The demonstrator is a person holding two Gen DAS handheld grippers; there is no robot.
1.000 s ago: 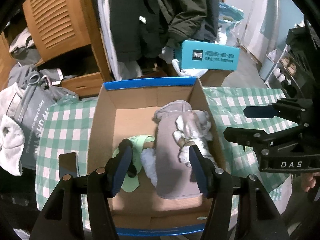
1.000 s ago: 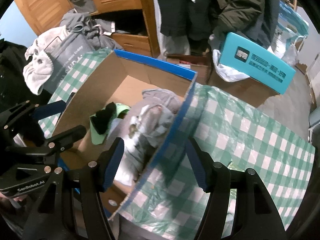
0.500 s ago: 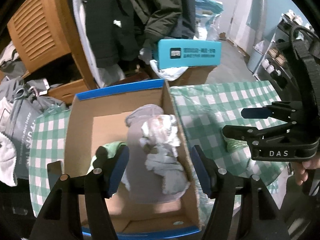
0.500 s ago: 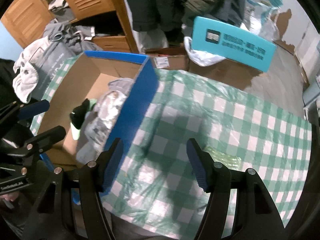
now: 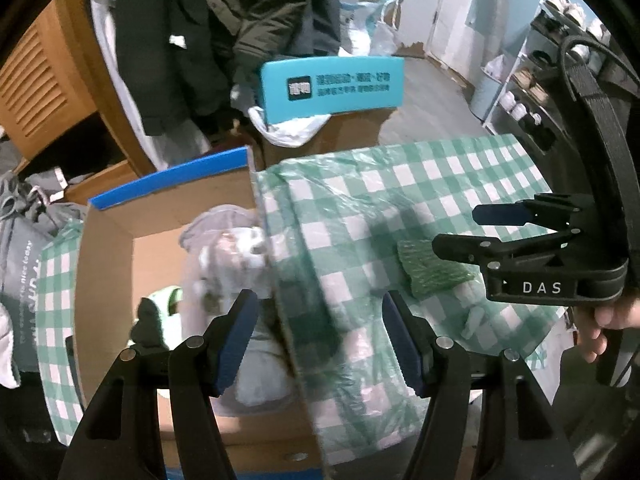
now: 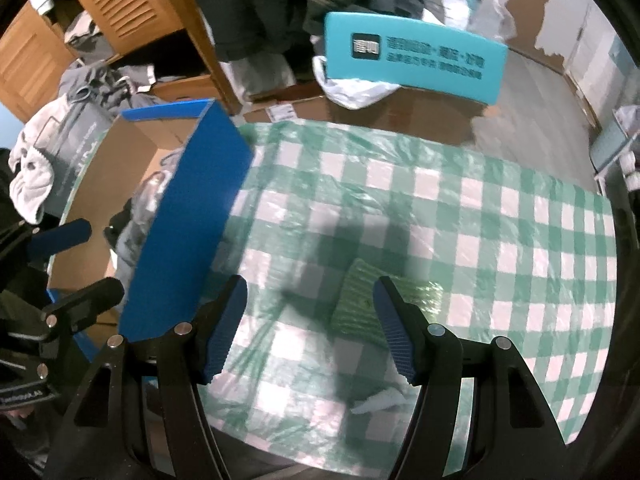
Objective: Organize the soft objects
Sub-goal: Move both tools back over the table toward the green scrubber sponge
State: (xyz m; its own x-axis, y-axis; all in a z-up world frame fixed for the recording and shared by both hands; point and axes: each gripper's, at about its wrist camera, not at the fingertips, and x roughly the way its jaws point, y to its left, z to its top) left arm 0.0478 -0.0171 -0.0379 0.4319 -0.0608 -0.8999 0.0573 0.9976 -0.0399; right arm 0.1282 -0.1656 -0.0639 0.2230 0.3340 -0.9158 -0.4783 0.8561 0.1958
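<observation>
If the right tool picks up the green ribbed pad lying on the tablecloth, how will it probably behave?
The green pad lies flat and thin with soft ribs, so it will probably bend and droop rather than stay stiff. It looks light for its size. The tablecloth has a shiny plastic film, so the pad may slide if pushed. The right tool stands open above it.

The cardboard box (image 5: 120, 264) is sitting on the left part of the table (image 6: 500, 216), with a pile of soft clothes (image 5: 228, 248) lying inside it. Out on the tablecloth to the right of the box, a knitted pad (image 6: 356, 300) is lying flat, well apart from the box wall. Behind the table, a flat carton (image 6: 412, 56) is resting on a bigger box, and coats (image 5: 224, 32) are hanging further back, with a wooden cabinet (image 6: 132, 4) standing to their left.
</observation>
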